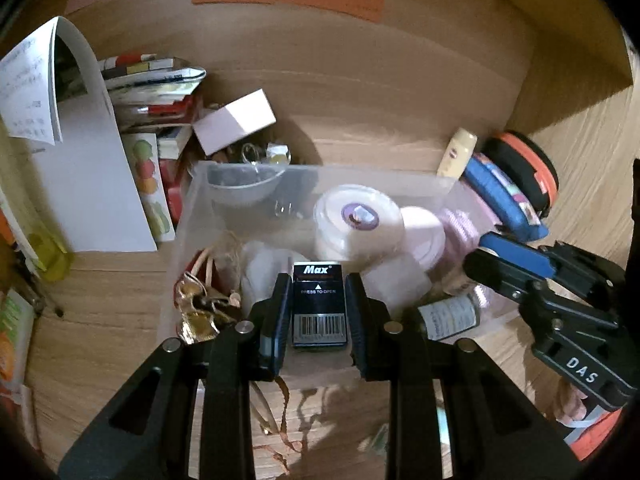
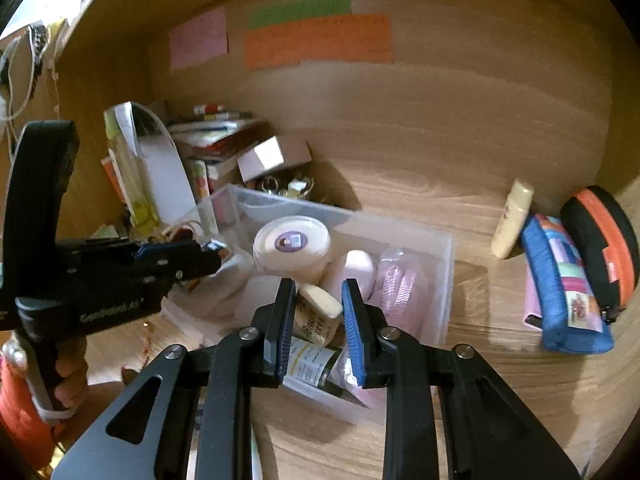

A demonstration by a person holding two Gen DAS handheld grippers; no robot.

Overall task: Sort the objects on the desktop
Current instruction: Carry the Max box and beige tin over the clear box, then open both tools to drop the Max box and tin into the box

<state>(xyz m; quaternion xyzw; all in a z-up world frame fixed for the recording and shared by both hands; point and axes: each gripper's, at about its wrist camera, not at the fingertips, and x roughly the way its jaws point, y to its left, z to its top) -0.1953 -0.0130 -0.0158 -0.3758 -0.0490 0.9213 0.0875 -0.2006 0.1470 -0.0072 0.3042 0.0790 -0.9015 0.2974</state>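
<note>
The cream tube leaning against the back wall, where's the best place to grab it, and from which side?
Probably grip the cream tube across its narrow mid-body, coming from the open left side. It stands tilted against the wall, and the blue pouch crowds its right.

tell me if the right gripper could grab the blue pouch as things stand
Probably not yet. The right gripper is shut on a cream bottle over the clear bin, so its jaws are full. The blue pouch lies on open desk to its right with nothing across the way, once the bottle is dropped.
</note>
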